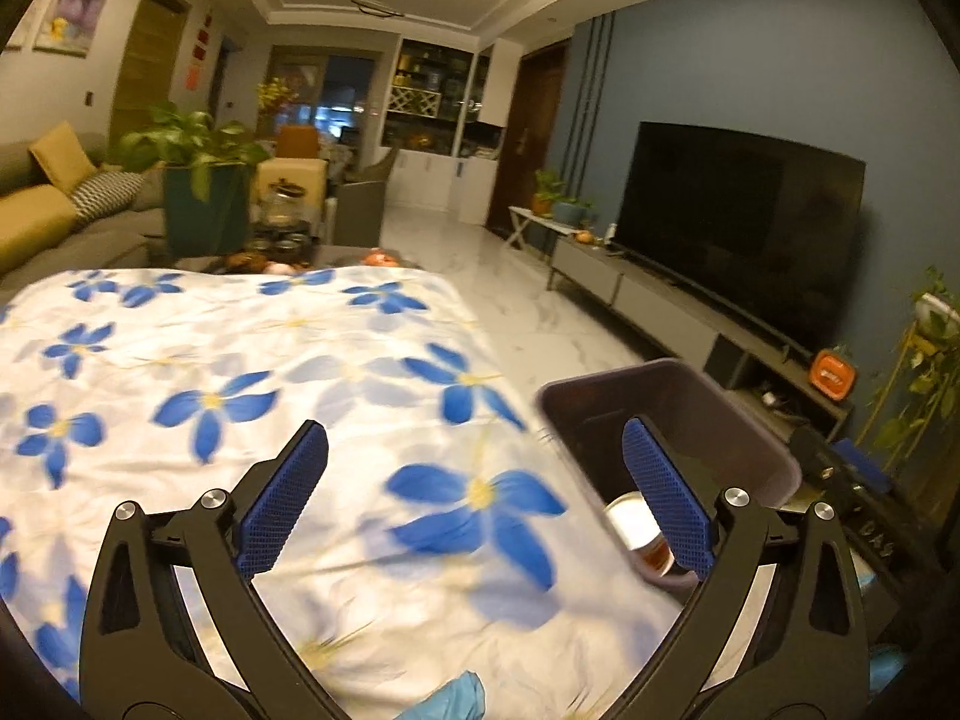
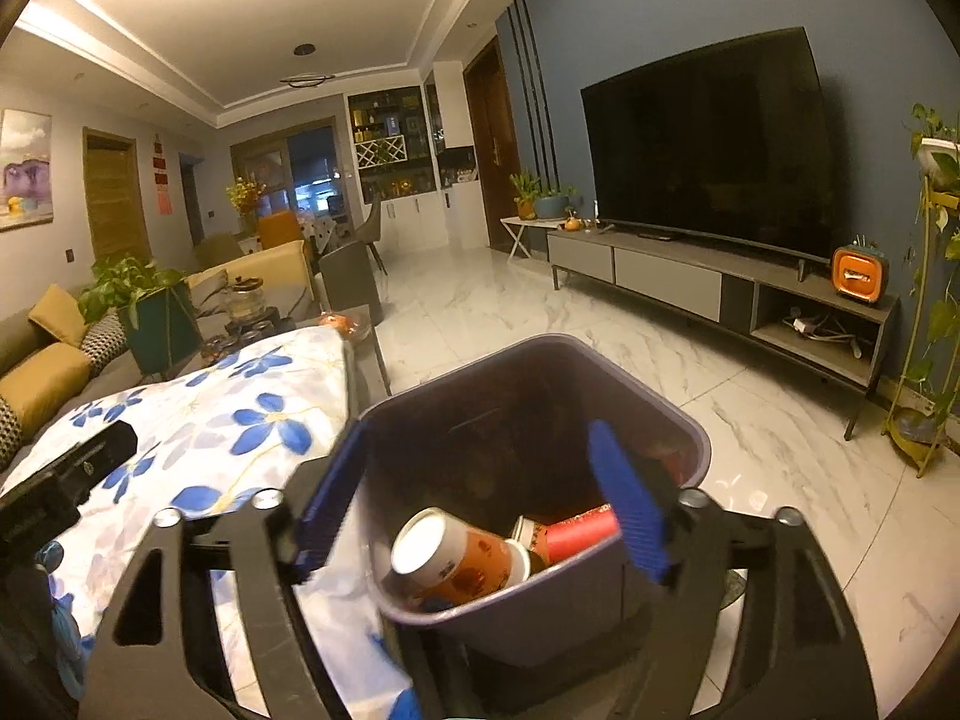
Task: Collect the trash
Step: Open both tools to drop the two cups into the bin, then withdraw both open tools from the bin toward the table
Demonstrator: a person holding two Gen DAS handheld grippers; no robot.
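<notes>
Indoors: floral tablecloth; marble floor

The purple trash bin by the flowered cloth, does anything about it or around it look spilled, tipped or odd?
Nothing stands out. The purple plastic trash bin stands upright on the marble floor beside the blue-flowered white cloth, with an orange-patterned paper cup and a red paper cup lying inside it. No trash shows on the floor around it.
</notes>
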